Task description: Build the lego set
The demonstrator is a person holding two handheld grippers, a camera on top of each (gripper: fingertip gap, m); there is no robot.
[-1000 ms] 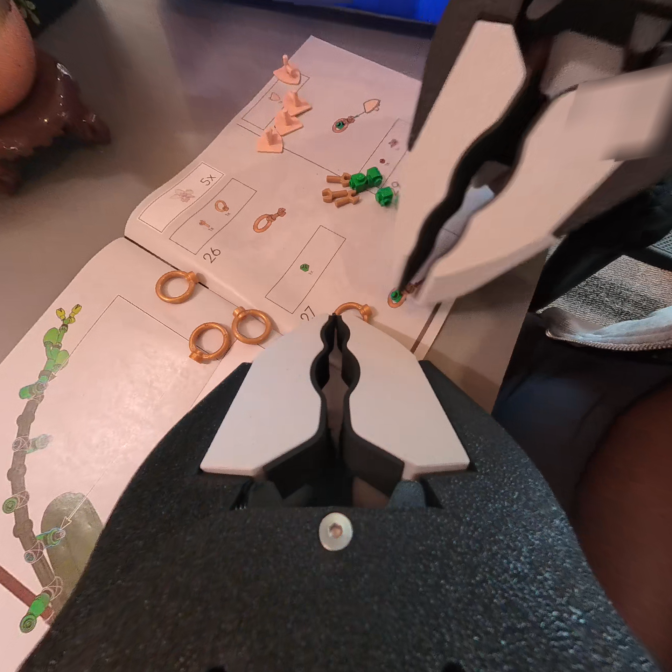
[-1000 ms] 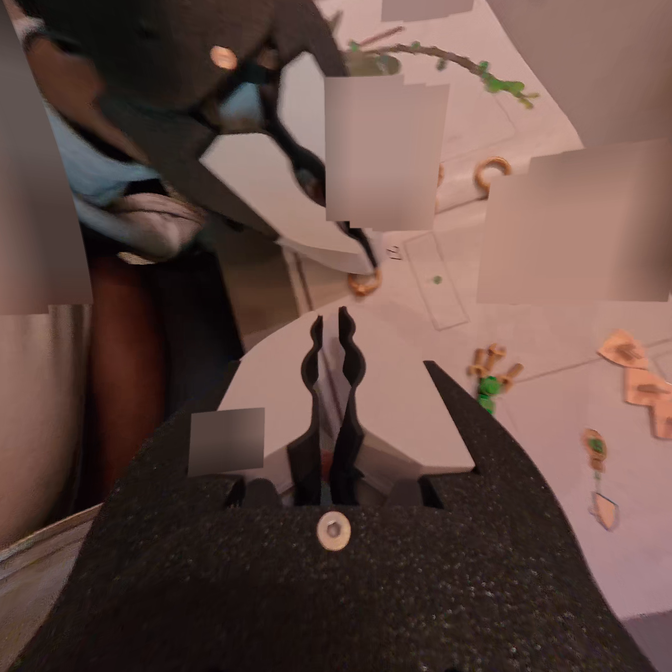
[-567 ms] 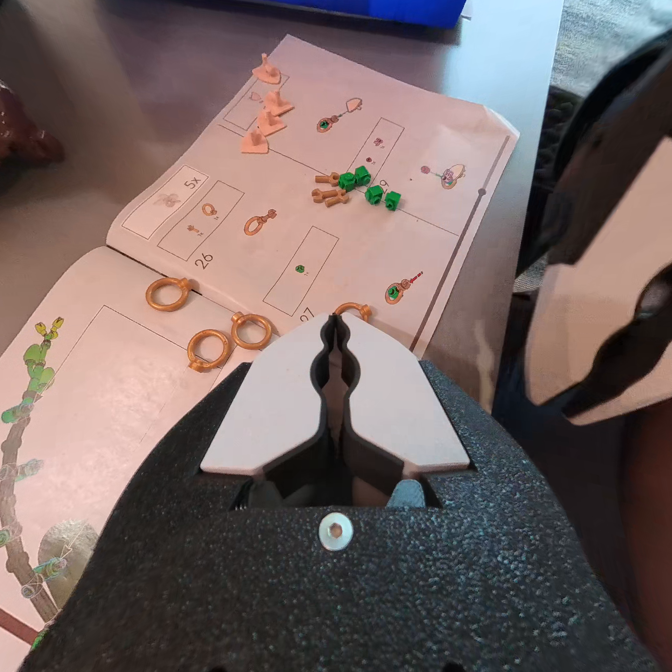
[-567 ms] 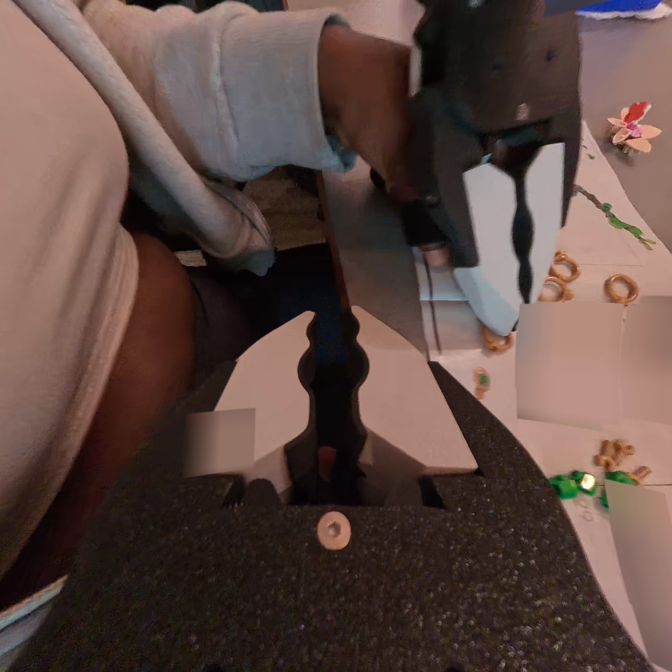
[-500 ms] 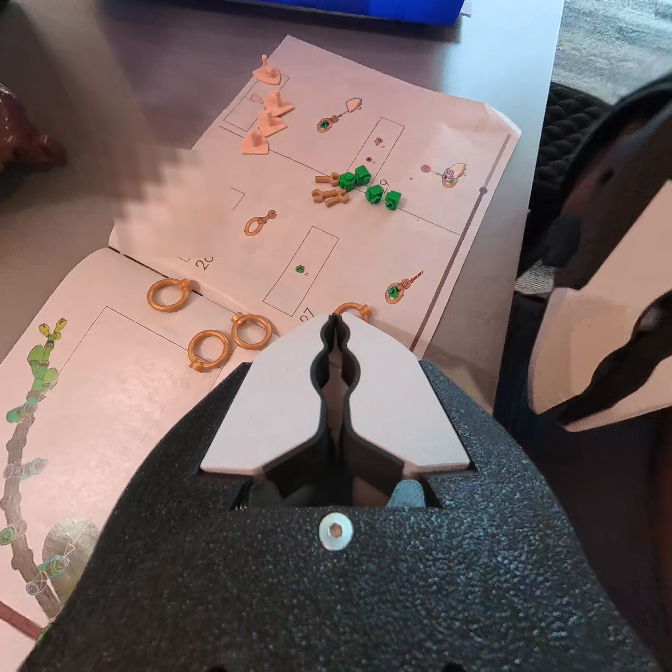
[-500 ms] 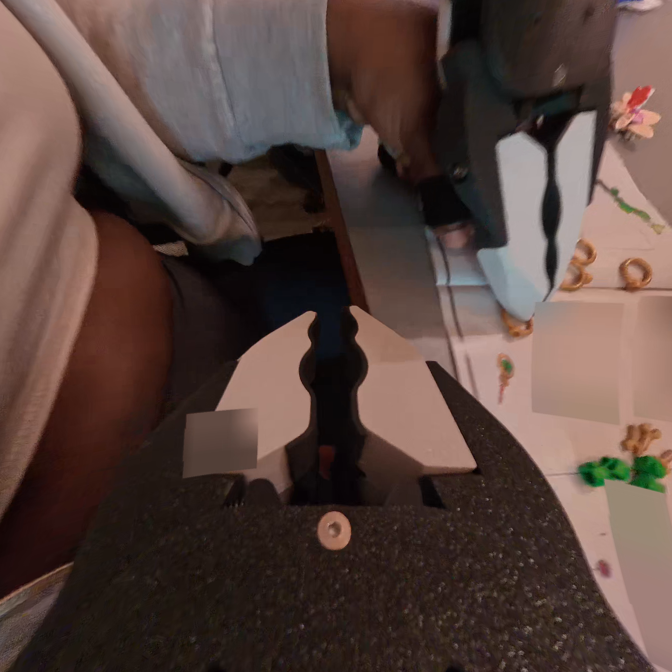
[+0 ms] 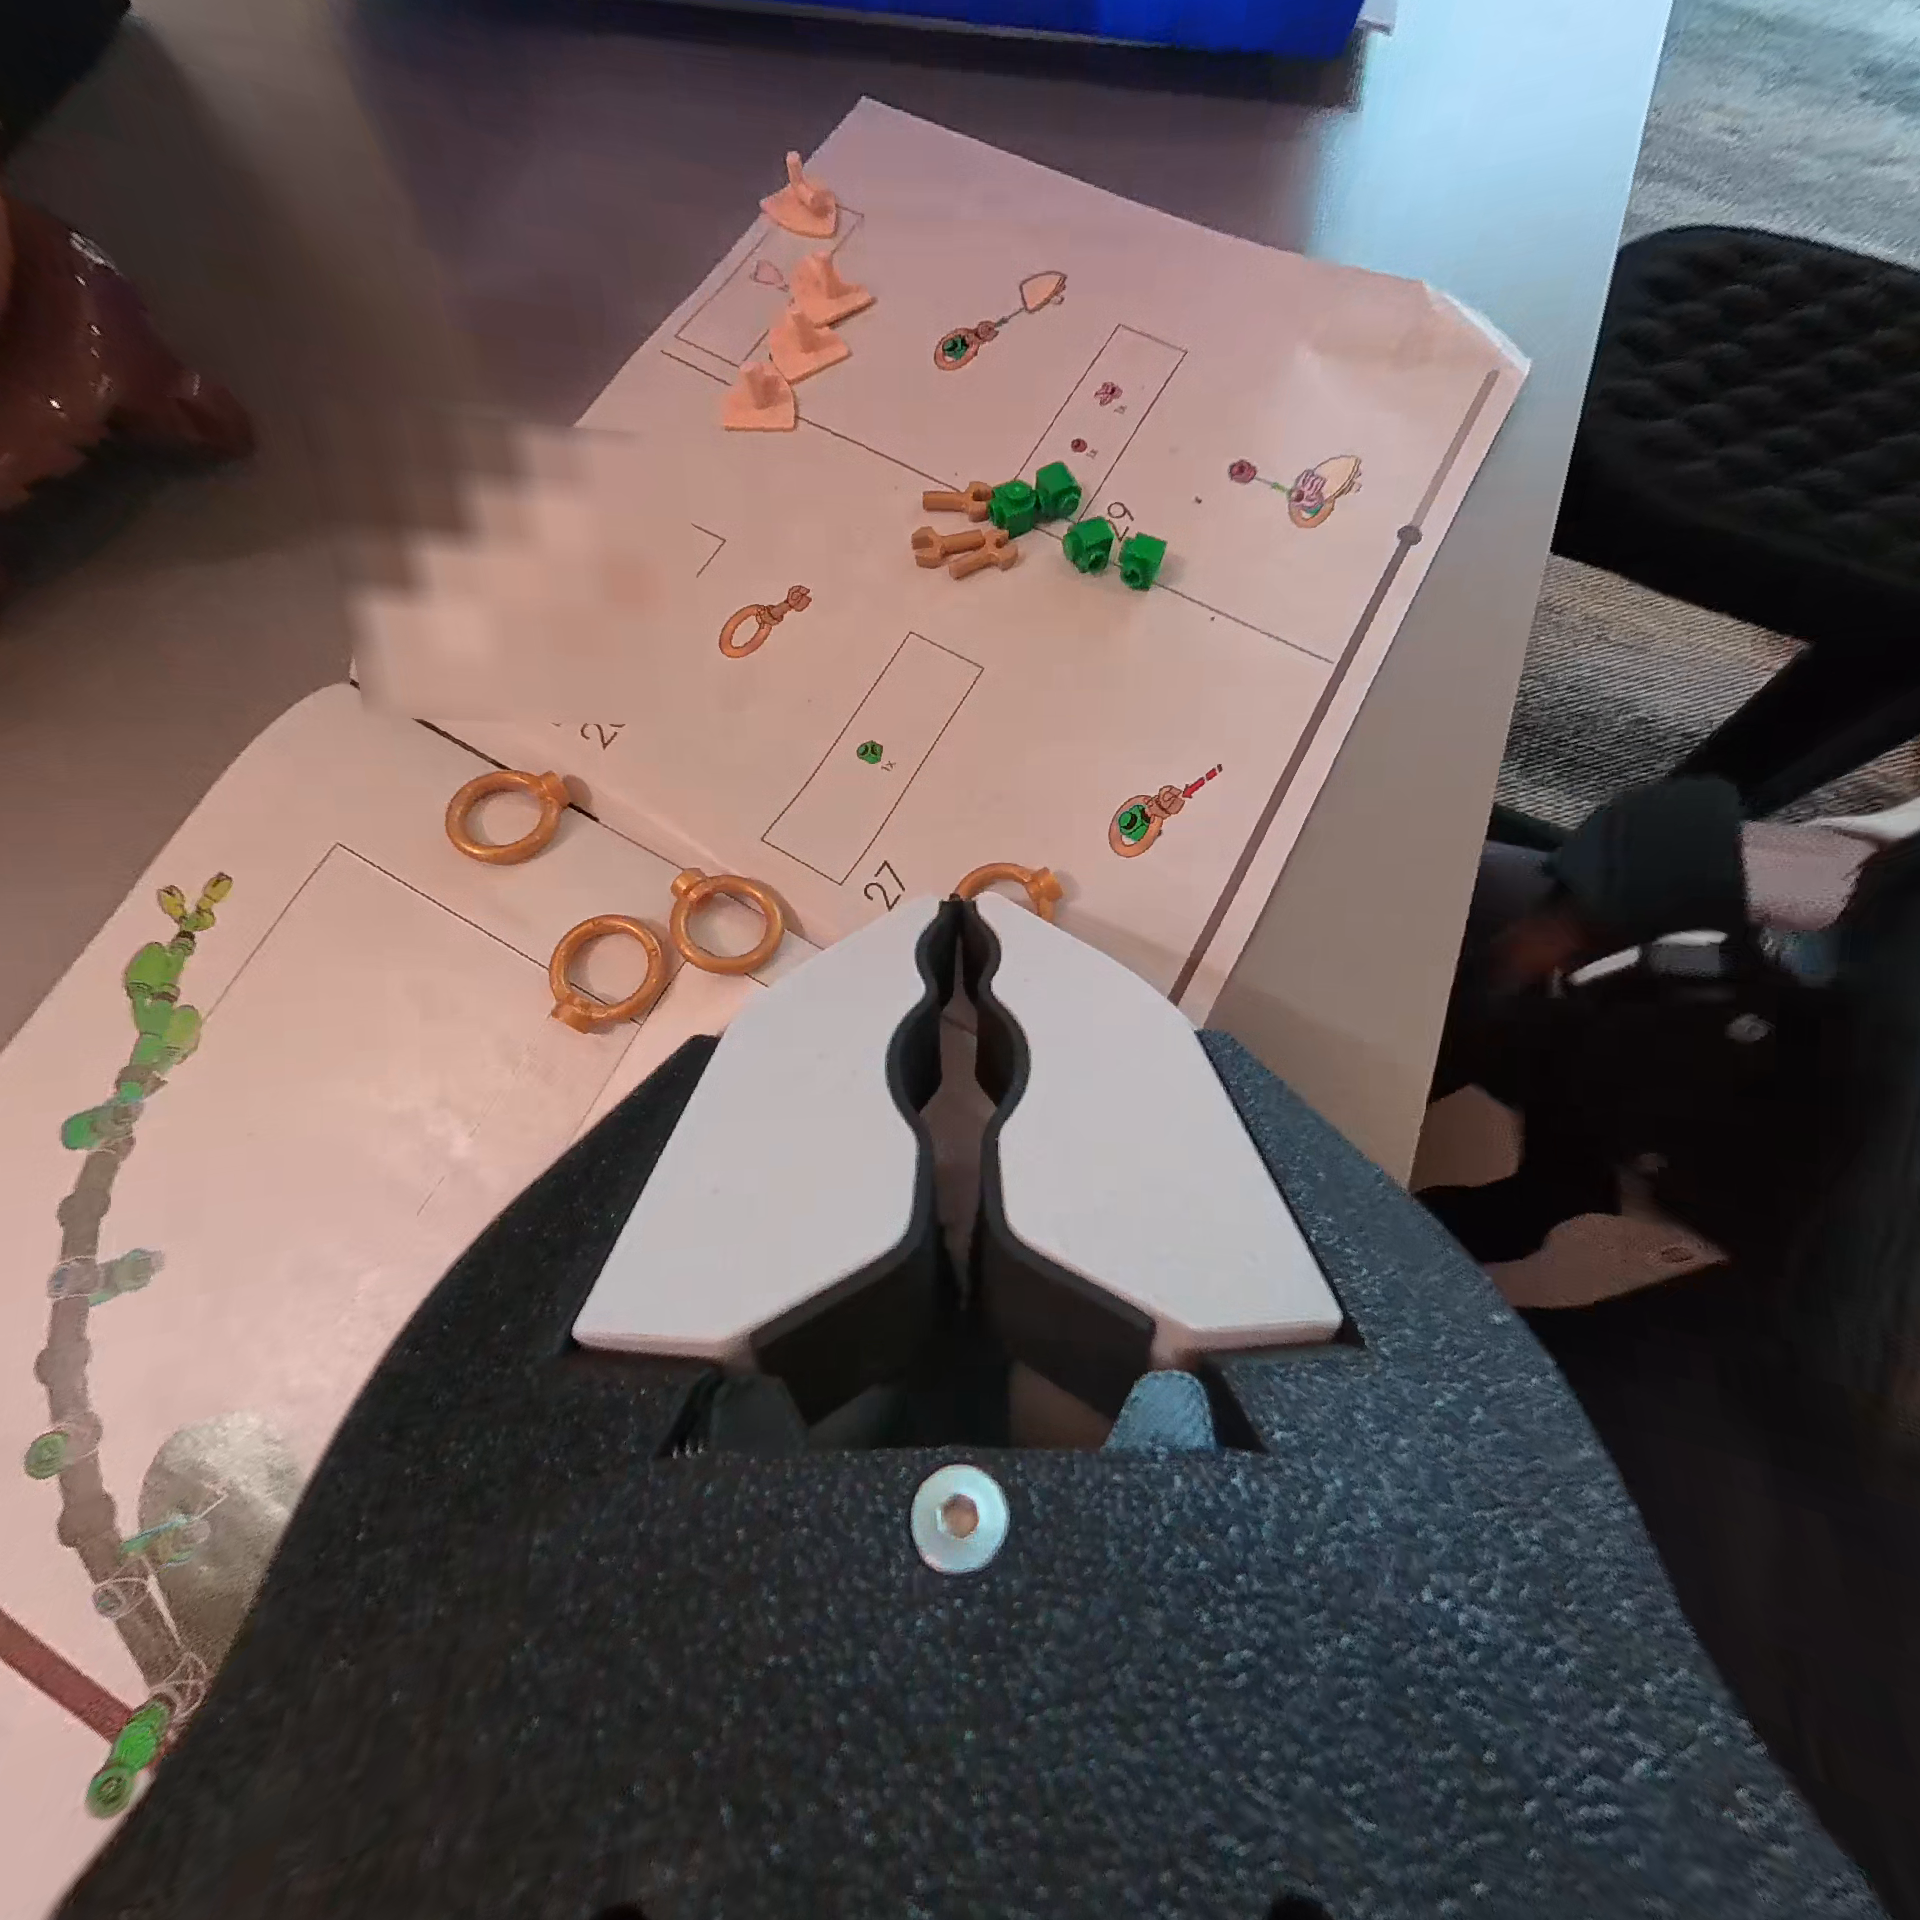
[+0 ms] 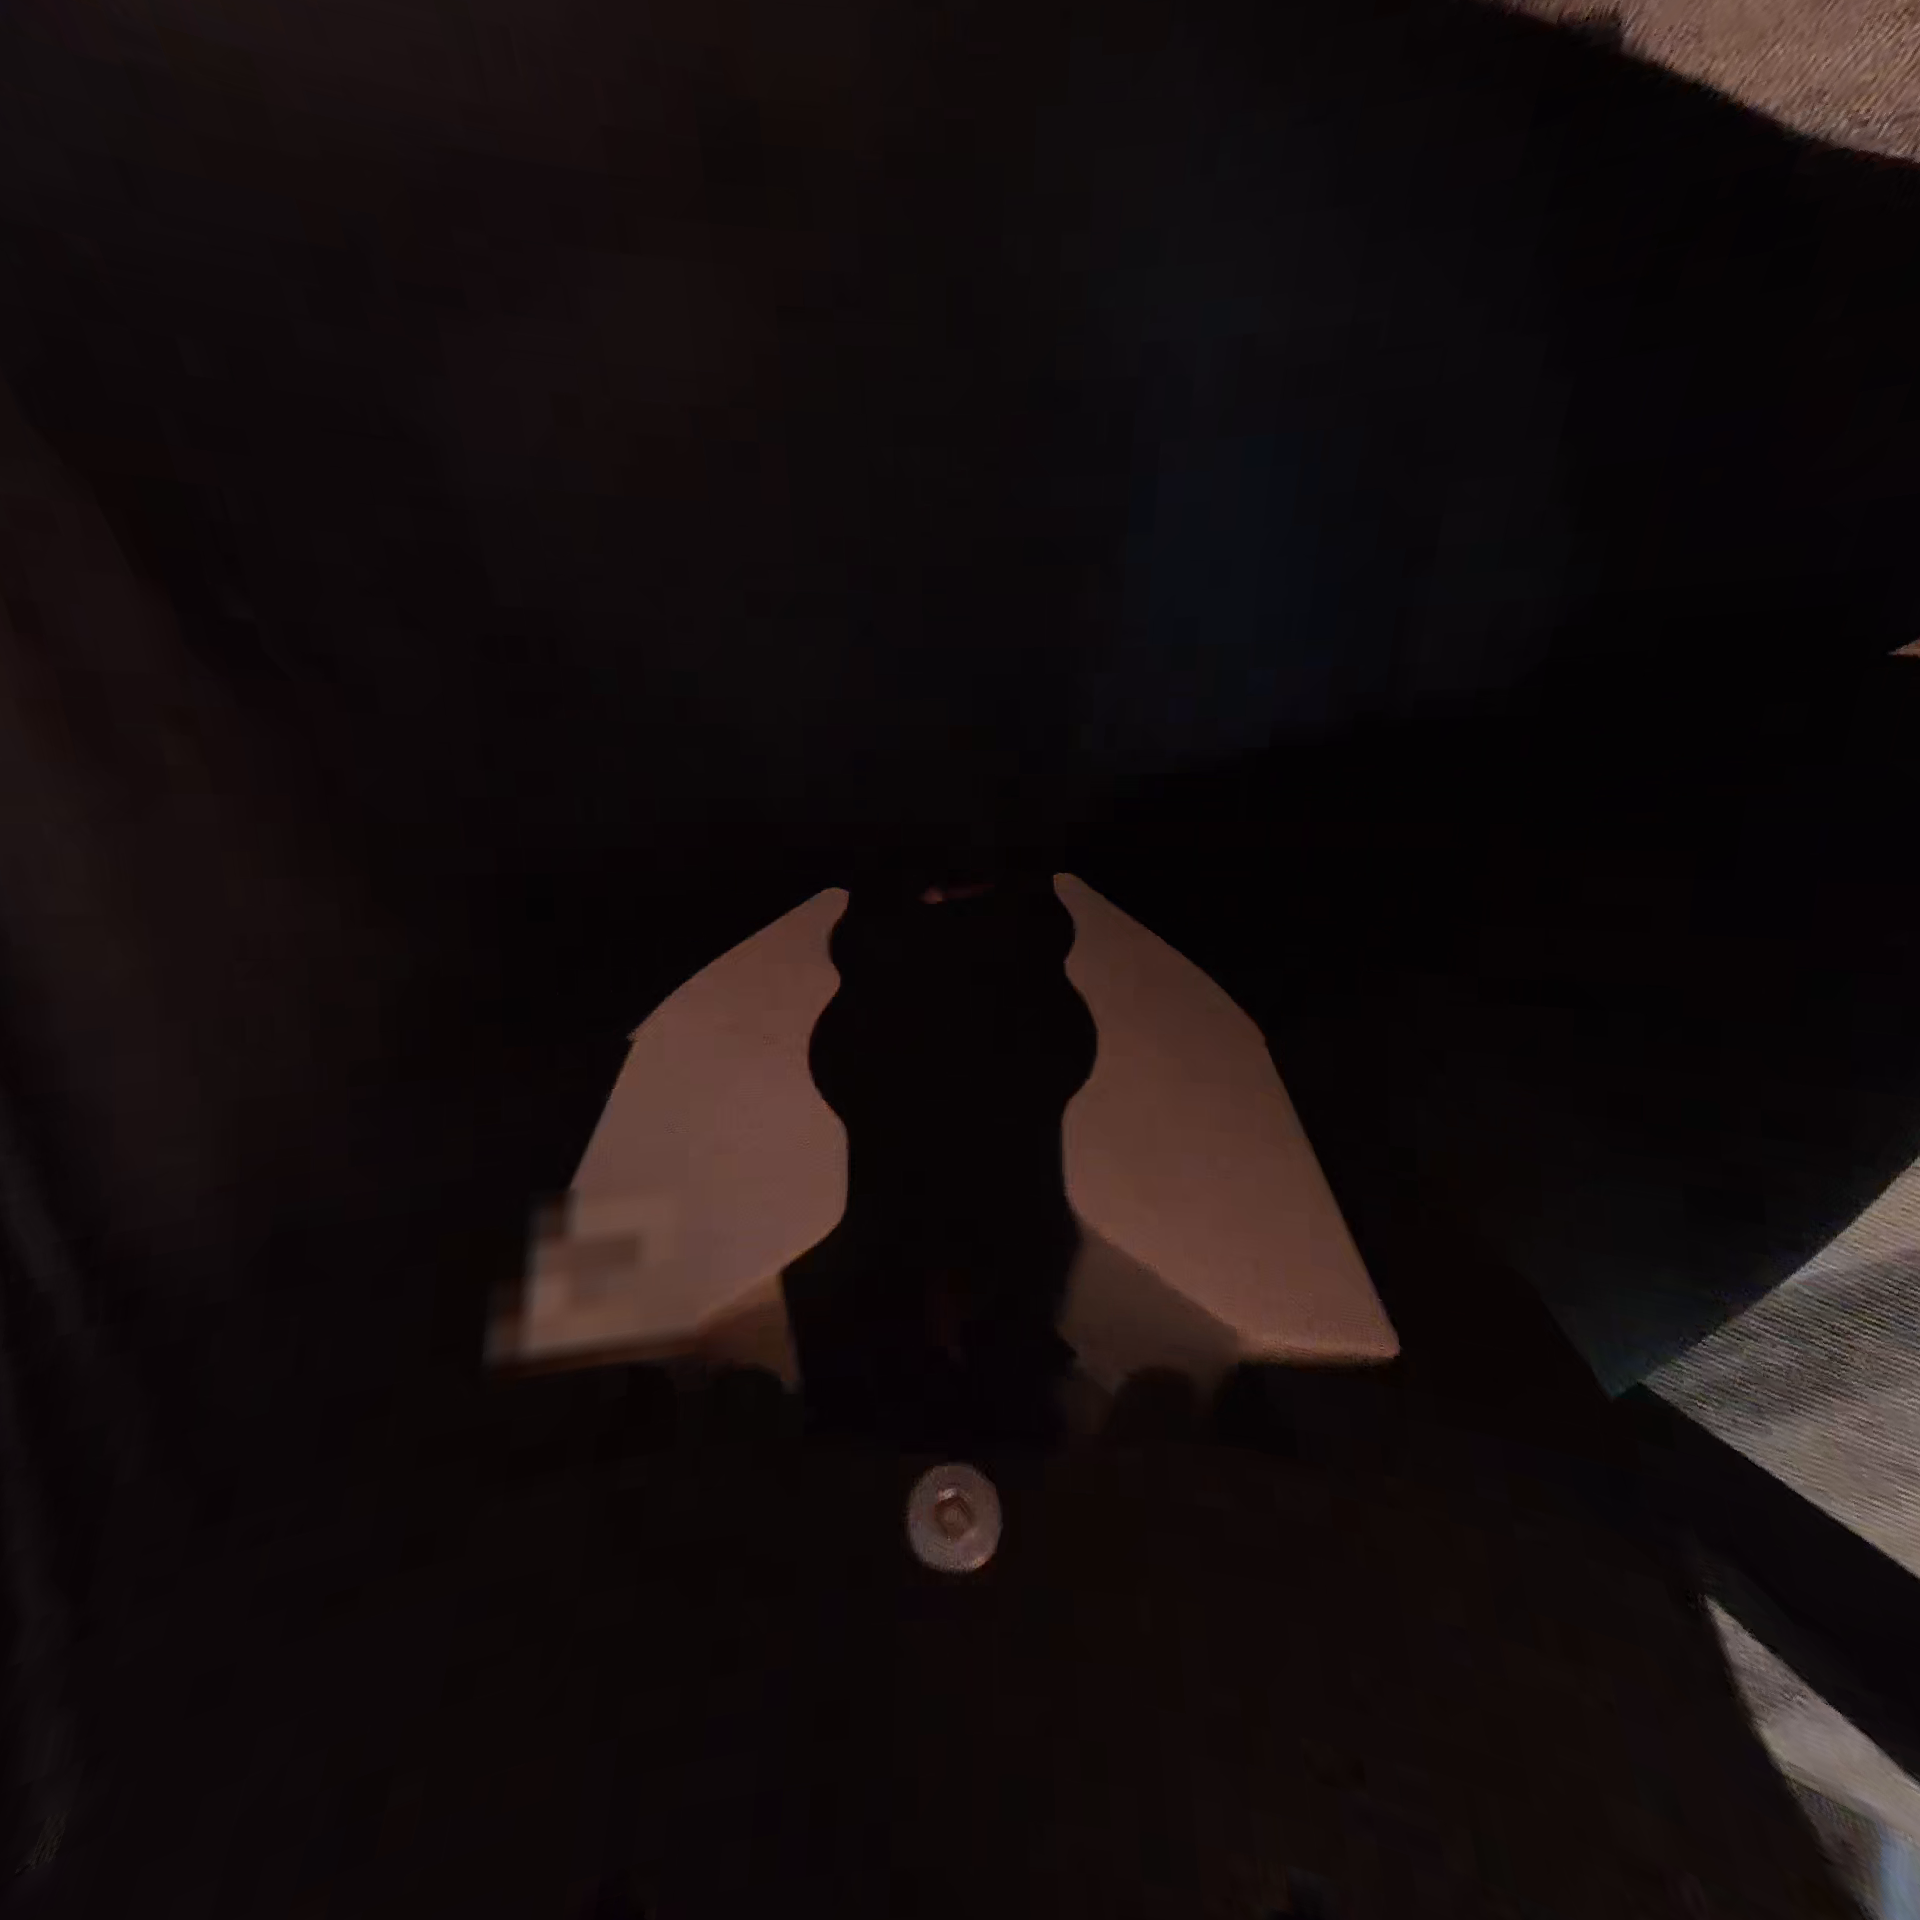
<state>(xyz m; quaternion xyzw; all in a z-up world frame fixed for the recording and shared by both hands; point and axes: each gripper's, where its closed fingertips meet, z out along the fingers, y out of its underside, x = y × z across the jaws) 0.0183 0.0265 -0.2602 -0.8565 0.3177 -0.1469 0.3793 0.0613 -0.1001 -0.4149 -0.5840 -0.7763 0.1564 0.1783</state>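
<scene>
My left gripper (image 7: pixel 961 912) is shut over the open instruction booklet (image 7: pixel 1039 686). Its tips rest at the near edge of a gold ring (image 7: pixel 1006 881), and I cannot tell if they pinch it. Three more gold rings (image 7: pixel 611 971) lie to the left on the page. Green cubes (image 7: pixel 1086 525) and tan pegs (image 7: pixel 966 535) sit mid-page, with peach petal pieces (image 7: pixel 795 307) farther back. My right gripper (image 8: pixel 951 894) is open and empty in a dark spot. In the left wrist view it (image 7: pixel 1486 1205) shows below the table edge at the right.
The grey table (image 7: pixel 312 260) ends at a right edge next to the booklet. A black mesh chair (image 7: pixel 1745 395) stands beyond that edge. A dark brown object (image 7: pixel 104 364) sits at the far left. A blue thing (image 7: pixel 1143 16) lies at the back.
My right gripper left the booklet, swung off the table's right edge and dropped into the dark below it, opening wider. My left gripper stayed shut at the ring.
</scene>
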